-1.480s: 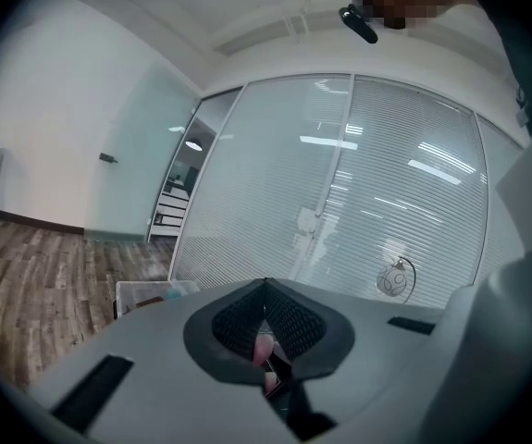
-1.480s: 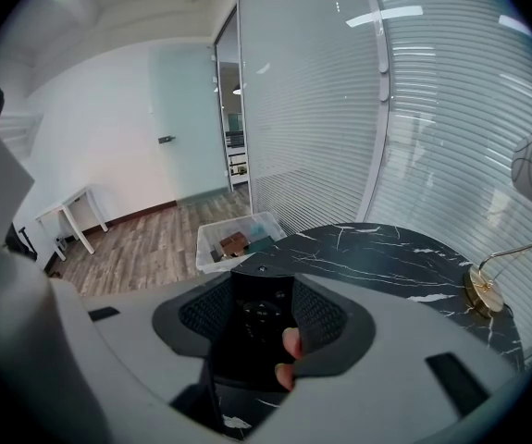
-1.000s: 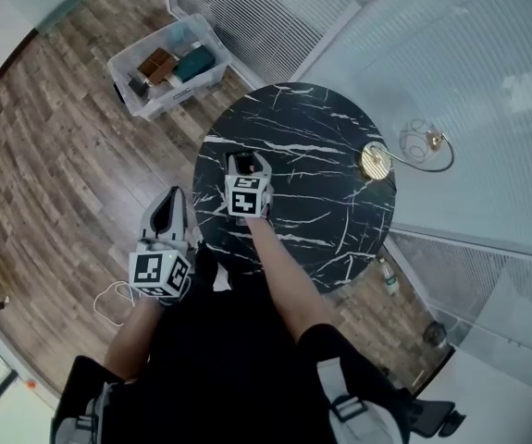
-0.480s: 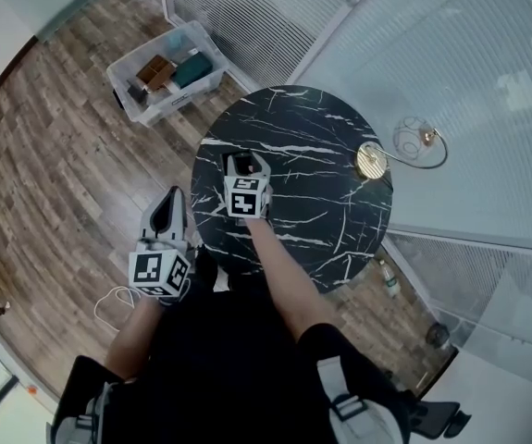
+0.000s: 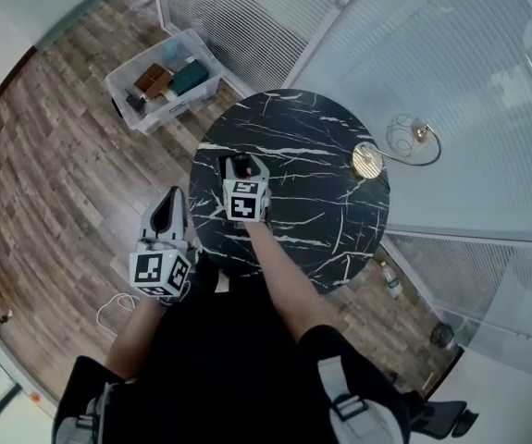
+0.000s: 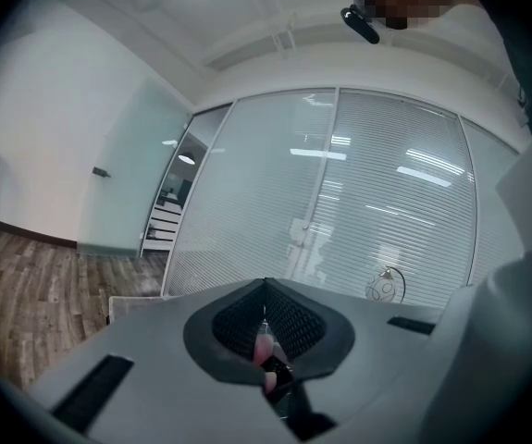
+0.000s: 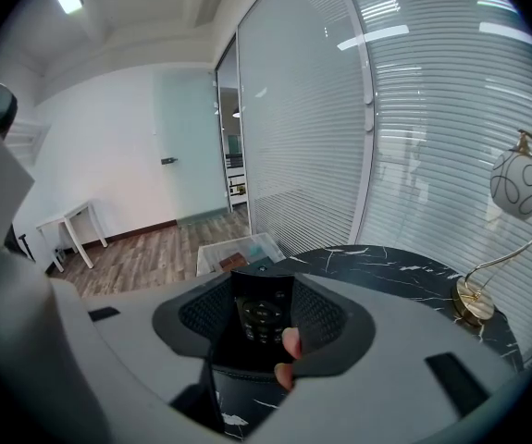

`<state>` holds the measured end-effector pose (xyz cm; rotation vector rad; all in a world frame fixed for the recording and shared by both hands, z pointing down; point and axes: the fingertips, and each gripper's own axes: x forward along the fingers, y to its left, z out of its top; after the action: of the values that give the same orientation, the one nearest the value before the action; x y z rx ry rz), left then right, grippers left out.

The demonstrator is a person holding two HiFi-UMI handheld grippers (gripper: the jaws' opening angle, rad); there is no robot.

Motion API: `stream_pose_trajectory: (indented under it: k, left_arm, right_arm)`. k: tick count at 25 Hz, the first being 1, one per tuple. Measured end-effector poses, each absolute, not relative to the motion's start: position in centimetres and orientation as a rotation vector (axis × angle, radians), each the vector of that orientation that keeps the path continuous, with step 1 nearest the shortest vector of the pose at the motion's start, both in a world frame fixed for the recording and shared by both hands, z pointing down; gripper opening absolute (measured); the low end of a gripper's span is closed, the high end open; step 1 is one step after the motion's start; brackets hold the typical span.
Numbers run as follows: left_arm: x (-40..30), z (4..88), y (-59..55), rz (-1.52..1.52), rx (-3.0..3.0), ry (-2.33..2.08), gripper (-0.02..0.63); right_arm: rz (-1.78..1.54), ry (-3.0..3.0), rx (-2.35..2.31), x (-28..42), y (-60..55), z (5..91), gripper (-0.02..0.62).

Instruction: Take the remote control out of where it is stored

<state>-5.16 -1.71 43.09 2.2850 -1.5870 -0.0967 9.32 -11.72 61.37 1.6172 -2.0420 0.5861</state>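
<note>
A black remote control (image 7: pixel 264 314) with round buttons sits between the pads of my right gripper (image 7: pixel 264 328), which is shut on it. In the head view the right gripper (image 5: pixel 241 168) hovers over the left part of the round black marble table (image 5: pixel 326 211), with the remote (image 5: pixel 241 165) dark between its jaws. My left gripper (image 5: pixel 165 213) hangs off the table's left edge over the wooden floor. In the left gripper view its jaws meet at the left gripper (image 6: pixel 265 329) with nothing between them.
A clear plastic bin (image 5: pixel 164 80) with a brown and a teal item stands on the floor beyond the table, also visible as the bin (image 7: pixel 238 251). A gold lamp (image 5: pixel 370 161) with a glass globe stands at the table's right edge. Slatted glass walls close the far side.
The head view has shifted slightly, so the table and bin sit a little further left. Both grippers keep the same pose, the right one still holding the remote.
</note>
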Motion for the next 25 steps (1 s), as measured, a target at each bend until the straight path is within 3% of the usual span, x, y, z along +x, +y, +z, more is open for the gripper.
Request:
stream_pose_trajectory:
  k: [25]
  left_arm:
    - [-2.5, 41.0, 0.1, -0.134, 2.336, -1.567, 0.008]
  right_arm:
    - [0.525, -2.148, 1.653, 10.6, -10.0, 56.1, 0.196]
